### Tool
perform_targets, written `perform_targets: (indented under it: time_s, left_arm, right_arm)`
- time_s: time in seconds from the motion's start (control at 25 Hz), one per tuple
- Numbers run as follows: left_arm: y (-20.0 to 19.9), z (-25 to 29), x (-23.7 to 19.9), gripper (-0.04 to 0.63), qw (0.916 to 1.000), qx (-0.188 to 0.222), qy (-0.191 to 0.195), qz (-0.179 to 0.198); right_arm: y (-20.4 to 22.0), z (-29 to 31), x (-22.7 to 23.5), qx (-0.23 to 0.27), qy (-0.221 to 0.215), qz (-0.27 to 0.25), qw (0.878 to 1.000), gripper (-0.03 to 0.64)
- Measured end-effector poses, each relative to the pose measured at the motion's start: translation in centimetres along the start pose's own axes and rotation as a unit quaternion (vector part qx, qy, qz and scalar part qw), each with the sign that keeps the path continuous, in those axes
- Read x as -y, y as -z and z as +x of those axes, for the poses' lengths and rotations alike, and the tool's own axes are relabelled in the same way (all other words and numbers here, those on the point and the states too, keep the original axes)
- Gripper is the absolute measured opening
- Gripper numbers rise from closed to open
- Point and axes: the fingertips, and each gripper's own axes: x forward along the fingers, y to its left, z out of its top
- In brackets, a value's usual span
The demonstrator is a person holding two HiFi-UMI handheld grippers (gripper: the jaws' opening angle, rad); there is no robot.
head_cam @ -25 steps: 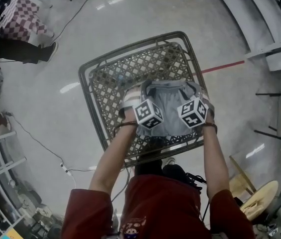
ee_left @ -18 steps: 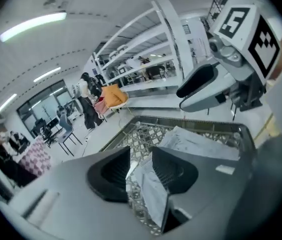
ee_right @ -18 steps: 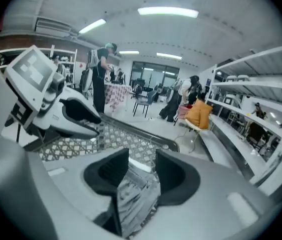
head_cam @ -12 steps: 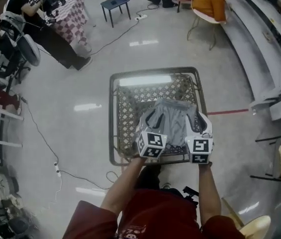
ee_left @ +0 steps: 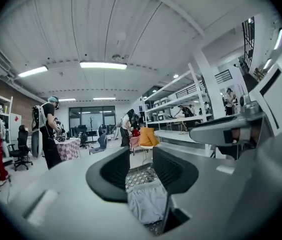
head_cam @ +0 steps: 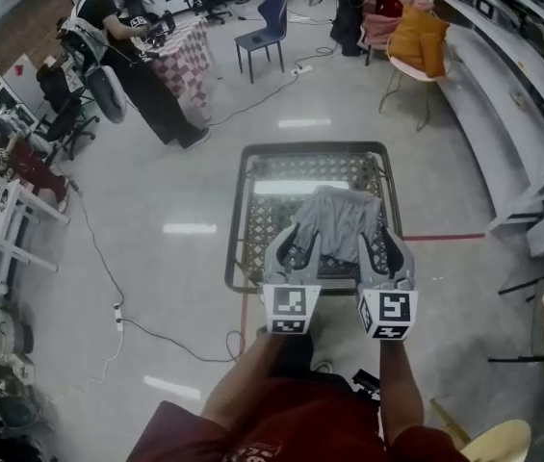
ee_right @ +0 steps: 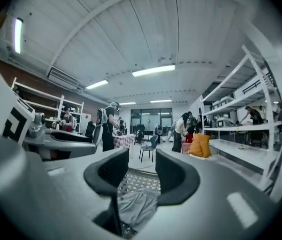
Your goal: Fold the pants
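Grey pants [head_cam: 335, 221] hang lifted between my two grippers, above a metal lattice table [head_cam: 252, 221]. My left gripper [head_cam: 289, 250] is shut on their left edge and my right gripper [head_cam: 393, 254] on their right edge. Both point almost level, side by side. The cloth's far end droops toward the table. In the left gripper view the pants [ee_left: 148, 201] sag below the left gripper [ee_left: 143, 171], with the lattice table [ee_left: 141, 174] behind. The right gripper view shows the same: pants [ee_right: 137, 207] under the right gripper [ee_right: 141, 176].
People stand by a checkered table [head_cam: 190, 54] at the far left. A blue chair [head_cam: 268, 25] and a chair with an orange bundle [head_cam: 422, 38] stand behind. Long shelves [head_cam: 512, 94] run along the right. A cable [head_cam: 117, 301] and a red line [head_cam: 445, 237] cross the floor.
Both grippers have risen together and levelled out, lifting the pants up off the lattice table. The head view has tipped up and shows more of the room.
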Motion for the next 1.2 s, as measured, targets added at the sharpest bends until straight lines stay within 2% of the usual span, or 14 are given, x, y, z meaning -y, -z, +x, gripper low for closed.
perform_targets:
  time_s: [0.24, 0.44, 0.64, 0.84, 1.2]
  left_arm:
    - [-4.7, -6.4, 0.4, 0.151, 0.9985, 0.052, -0.016, 0.004]
    - [-6.6, -9.3, -0.5, 0.137, 0.996, 0.087, -0.019, -0.002]
    - [-7.6, -11.0, -0.9, 0.088, 0.9951, 0.098, -0.016, -0.001]
    - [-7.3, -12.6, -2.9, 0.006, 0.9953, 0.096, -0.013, 0.006]
    - [-6.8, -14.0, -4.5, 0.006, 0.996, 0.089, -0.006, 0.007]
  right_arm:
    - [-5.2, -5.0, -2.7, 0.05, -0.002, -0.002, 0.999, 0.159]
    - [-7.0, -6.8, -4.8, 0.069, 0.003, -0.019, 0.997, 0.158]
    - [-8.3, -8.1, -6.4, 0.079, -0.001, -0.014, 0.997, 0.126]
    - [-9.5, -8.3, -8.9, 0.091, 0.004, -0.008, 0.996, 0.004]
    - [-9.5, -8.6, -11.6, 0.078, 0.009, -0.02, 0.997, 0.002]
